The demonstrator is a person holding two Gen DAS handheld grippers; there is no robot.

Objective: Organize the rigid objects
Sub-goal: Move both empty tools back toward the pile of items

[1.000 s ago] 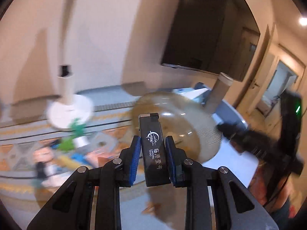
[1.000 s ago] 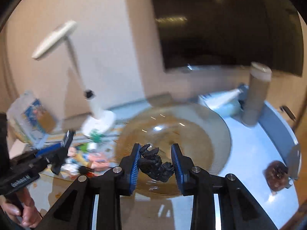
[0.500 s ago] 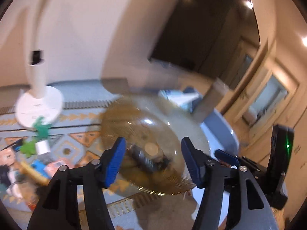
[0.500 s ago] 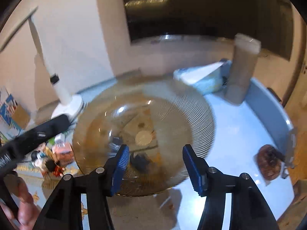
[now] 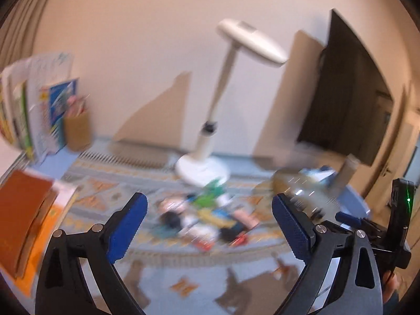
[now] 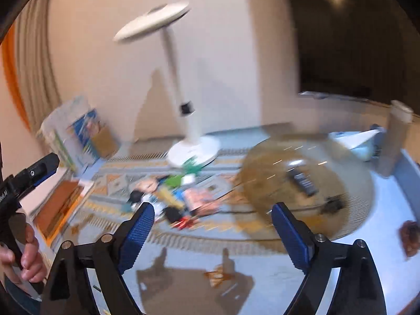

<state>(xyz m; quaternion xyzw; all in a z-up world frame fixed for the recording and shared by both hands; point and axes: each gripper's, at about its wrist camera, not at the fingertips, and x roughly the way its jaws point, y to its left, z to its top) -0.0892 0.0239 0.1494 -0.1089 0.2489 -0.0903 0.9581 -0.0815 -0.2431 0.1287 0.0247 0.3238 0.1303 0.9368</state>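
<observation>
Left gripper fingers just spread wide, empty, angled down over toy pile, right gripper likewise.

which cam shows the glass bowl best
The right wrist view. There the amber glass bowl is nearly whole, blurred, with a dark rectangular item and a small black piece lying in it. The left wrist view shows only a smeared part of the bowl at the right, cut off by that gripper's finger.
</observation>
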